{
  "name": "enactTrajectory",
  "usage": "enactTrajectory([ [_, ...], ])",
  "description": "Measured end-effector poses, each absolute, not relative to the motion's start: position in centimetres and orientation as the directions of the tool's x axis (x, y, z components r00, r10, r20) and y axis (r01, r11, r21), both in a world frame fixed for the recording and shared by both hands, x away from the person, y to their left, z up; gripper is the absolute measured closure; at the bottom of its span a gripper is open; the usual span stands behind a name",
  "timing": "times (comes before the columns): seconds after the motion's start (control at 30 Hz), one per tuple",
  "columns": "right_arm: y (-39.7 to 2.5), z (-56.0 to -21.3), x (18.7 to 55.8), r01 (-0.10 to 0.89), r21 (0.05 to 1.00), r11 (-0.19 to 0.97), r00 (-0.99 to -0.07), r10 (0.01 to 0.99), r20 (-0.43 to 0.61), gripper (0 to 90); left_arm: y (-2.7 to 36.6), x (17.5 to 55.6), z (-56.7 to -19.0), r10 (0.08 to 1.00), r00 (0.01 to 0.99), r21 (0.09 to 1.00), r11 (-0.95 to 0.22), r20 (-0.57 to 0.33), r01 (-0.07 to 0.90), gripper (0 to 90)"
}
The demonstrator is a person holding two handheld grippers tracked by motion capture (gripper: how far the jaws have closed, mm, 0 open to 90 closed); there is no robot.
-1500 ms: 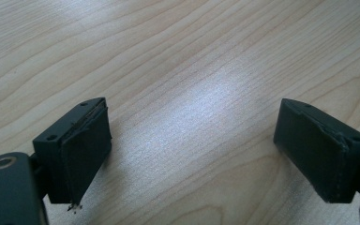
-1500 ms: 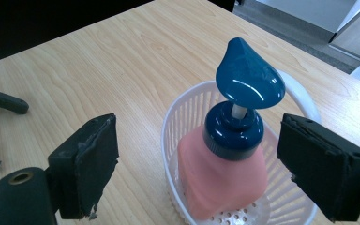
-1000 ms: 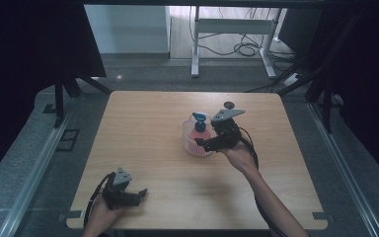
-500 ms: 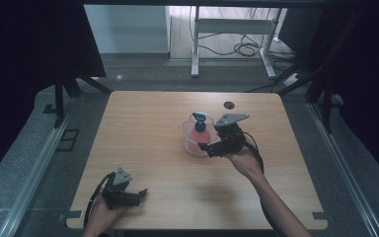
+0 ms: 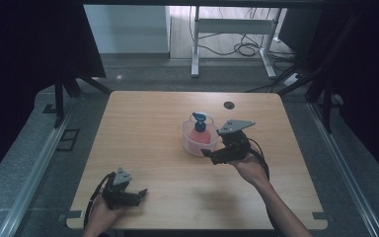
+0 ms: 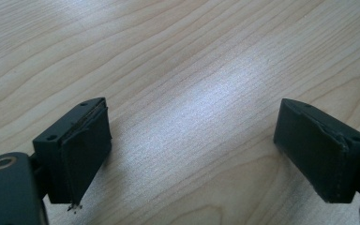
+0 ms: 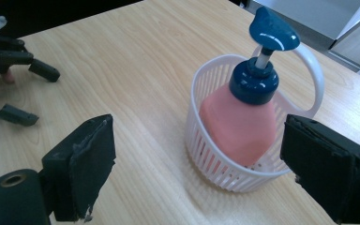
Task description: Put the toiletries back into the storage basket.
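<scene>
A pink pump bottle (image 7: 239, 122) with a blue pump head stands upright in a white slatted basket (image 7: 206, 154) with a hoop handle, right of the table's middle. In the high view the bottle (image 5: 199, 134) and basket (image 5: 191, 146) sit just left of my right gripper (image 5: 211, 156). My right gripper (image 7: 199, 140) is open, its jaws wide apart in front of the basket and apart from it. My left gripper (image 5: 139, 195) rests near the front left edge, open, with bare wood between its jaws (image 6: 192, 126). It shows far off as the left gripper (image 7: 42, 96) in the right gripper view.
The wooden table (image 5: 148, 123) has a small black round grommet (image 5: 229, 104) near its far edge. Dark curtains flank both sides. A desk frame and floor cables (image 5: 237, 47) lie beyond the far edge.
My right gripper has drawn back a little toward the near right, away from the basket. The left gripper has stayed still.
</scene>
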State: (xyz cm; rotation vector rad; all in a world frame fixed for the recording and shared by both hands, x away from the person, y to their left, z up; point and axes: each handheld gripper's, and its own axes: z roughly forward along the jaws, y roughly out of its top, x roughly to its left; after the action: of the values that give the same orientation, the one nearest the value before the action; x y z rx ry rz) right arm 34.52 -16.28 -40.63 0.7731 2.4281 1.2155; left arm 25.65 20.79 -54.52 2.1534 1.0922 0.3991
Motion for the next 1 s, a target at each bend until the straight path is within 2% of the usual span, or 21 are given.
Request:
enactTrajectory([
  [1.0,-20.2,-43.3,30.5,0.342,0.785,0.516,-0.792,0.608,-0.055,8.2,20.8,25.6,-54.5,0.8,0.599,0.691,-0.415,-0.032,0.592,11.1],
])
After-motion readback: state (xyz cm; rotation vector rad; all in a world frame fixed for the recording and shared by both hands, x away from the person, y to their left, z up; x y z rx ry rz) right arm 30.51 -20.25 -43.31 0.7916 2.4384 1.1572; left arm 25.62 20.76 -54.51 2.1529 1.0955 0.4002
